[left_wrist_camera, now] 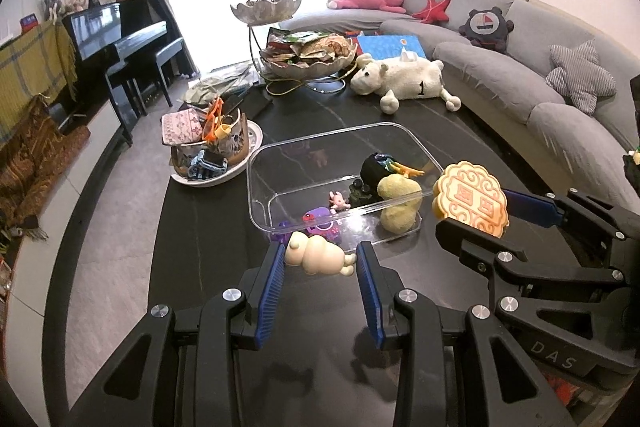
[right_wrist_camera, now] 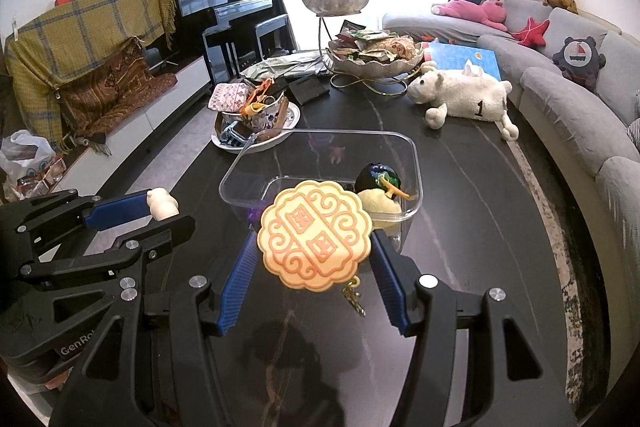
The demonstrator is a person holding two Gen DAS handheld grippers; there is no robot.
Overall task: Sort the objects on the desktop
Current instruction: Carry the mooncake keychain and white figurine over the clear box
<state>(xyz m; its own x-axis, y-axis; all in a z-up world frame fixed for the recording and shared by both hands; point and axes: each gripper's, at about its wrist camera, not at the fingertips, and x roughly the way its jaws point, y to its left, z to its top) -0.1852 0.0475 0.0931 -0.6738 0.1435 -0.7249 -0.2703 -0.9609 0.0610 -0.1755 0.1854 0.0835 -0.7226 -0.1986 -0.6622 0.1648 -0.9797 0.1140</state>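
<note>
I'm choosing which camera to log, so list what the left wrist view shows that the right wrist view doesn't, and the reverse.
Only the left wrist view: the cream figurine seen whole between the left hand-held gripper fingers, plus the purple toy and small pink toy in the clear container.

Only the right wrist view: the mooncake charm's gold clasp hanging below it, and a white plastic bag on the floor.

Both: the mooncake charm in the right hand-held gripper, the container, the yellow plush, the white sheep plush, the dark table.
</note>
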